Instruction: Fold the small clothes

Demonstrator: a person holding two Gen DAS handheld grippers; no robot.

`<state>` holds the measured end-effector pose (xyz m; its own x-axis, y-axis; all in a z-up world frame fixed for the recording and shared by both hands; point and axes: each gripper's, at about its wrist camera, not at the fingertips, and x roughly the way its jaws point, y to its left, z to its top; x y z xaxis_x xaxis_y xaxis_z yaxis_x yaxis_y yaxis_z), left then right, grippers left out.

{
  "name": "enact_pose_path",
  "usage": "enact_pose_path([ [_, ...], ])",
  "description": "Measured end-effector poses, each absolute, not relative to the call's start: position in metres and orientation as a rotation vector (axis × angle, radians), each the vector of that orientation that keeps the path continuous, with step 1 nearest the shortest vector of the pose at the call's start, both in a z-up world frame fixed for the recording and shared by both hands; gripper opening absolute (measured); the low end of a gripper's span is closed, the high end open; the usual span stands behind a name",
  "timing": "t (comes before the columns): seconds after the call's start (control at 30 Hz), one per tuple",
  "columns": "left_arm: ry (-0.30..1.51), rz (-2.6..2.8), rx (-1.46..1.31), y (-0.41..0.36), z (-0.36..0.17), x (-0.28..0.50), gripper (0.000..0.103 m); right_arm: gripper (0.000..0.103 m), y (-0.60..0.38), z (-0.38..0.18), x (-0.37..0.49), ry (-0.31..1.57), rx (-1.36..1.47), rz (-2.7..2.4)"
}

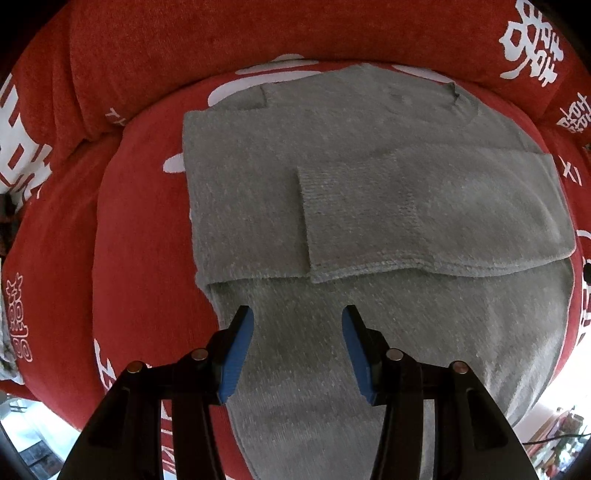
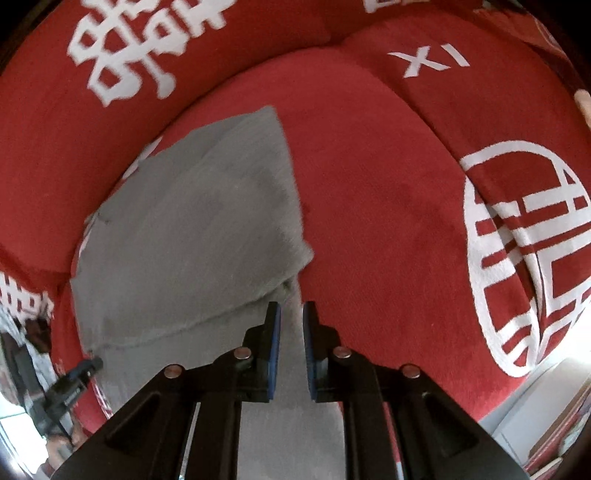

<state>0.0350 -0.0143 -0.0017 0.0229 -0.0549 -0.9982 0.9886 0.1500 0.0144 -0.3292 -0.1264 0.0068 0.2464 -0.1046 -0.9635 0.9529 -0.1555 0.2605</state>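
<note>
A grey knit sweater (image 1: 332,206) lies flat on a red sofa seat (image 1: 140,236), with one sleeve folded across its body (image 1: 424,218). My left gripper (image 1: 297,325) is open and empty, hovering above the sweater's lower part. In the right wrist view the same sweater (image 2: 192,240) lies to the left. My right gripper (image 2: 291,314) is partly open with a narrow gap, over the sweater's lower right edge; nothing is clamped between the blue pads (image 2: 275,343). The left gripper also shows in the right wrist view (image 2: 79,373) at the lower left.
The red sofa cover has white printed characters (image 2: 140,44) and a round white emblem (image 2: 524,258). A backrest cushion (image 1: 258,33) rises behind the seat. The seat's front edge drops to a bright floor (image 2: 535,406) at lower right.
</note>
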Motion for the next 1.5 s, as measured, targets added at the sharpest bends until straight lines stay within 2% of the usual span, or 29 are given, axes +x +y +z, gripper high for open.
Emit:
enact_pose_path([
  [0.13,1.216,-1.122,1.083,-0.013,0.001,0.032,0.051,0.014,-0.121,0.01,-0.313,0.9,1.357,-1.148],
  [0.2,1.21,-1.127,1.099,-0.013,0.002,0.028,0.051,0.022,-0.118,0.011,-0.308,0.904,1.351,-1.131],
  [0.27,1.212,-1.129,1.115,-0.014,0.003,0.025,0.051,0.036,-0.117,0.012,-0.302,0.904,1.342,-1.117],
  [0.37,1.197,-1.117,1.13,-0.018,0.004,0.02,0.054,0.037,-0.116,0.013,-0.298,0.907,1.33,-1.084],
  [0.4,1.19,-1.114,1.134,-0.019,0.005,0.018,0.074,0.037,-0.117,0.012,-0.297,0.906,1.33,-1.07],
  [0.47,1.183,-1.114,1.114,-0.02,0.01,0.013,0.096,0.039,-0.117,0.011,-0.298,0.904,1.332,-1.05],
  [0.63,1.169,-1.104,1.113,-0.026,0.018,-0.002,0.096,0.042,-0.121,0.009,-0.303,0.905,1.349,-1.008],
  [0.7,1.175,-1.1,1.107,-0.027,0.019,-0.007,0.096,0.049,-0.124,0.011,-0.307,0.911,1.333,-1.0],
  [0.77,1.184,-1.083,1.1,-0.028,0.02,-0.008,0.096,0.067,-0.127,0.014,-0.31,0.922,1.291,-1.007],
  [0.83,1.213,-1.062,1.096,-0.031,0.018,-0.007,0.096,0.073,-0.13,0.018,-0.311,0.934,1.233,-1.02],
  [1.0,1.276,-1.026,1.057,-0.031,0.014,0.0,0.096,0.073,-0.153,0.015,-0.322,0.924,1.205,-1.008],
  [1.2,1.283,-0.966,1.036,-0.027,0.012,-0.005,0.096,0.073,-0.215,-0.027,-0.349,0.755,1.375,-0.977],
  [1.3,1.293,-0.933,1.013,-0.023,0.011,-0.008,0.096,0.071,-0.235,-0.048,-0.359,0.655,1.474,-0.96],
  [1.33,1.296,-0.924,1.003,-0.021,0.011,-0.009,0.096,0.056,-0.24,-0.048,-0.361,0.613,1.48,-0.951],
  [1.37,1.297,-0.913,0.994,-0.019,0.012,-0.01,0.096,0.005,-0.245,-0.053,-0.361,0.606,1.519,-0.903],
  [1.4,1.297,-0.901,0.989,-0.018,0.011,-0.011,0.096,0.008,-0.248,-0.055,-0.361,0.625,1.536,-0.892],
  [1.5,1.3,-0.873,0.986,-0.016,0.012,-0.011,0.096,0.008,-0.251,-0.044,-0.352,0.73,1.413,-0.904],
])
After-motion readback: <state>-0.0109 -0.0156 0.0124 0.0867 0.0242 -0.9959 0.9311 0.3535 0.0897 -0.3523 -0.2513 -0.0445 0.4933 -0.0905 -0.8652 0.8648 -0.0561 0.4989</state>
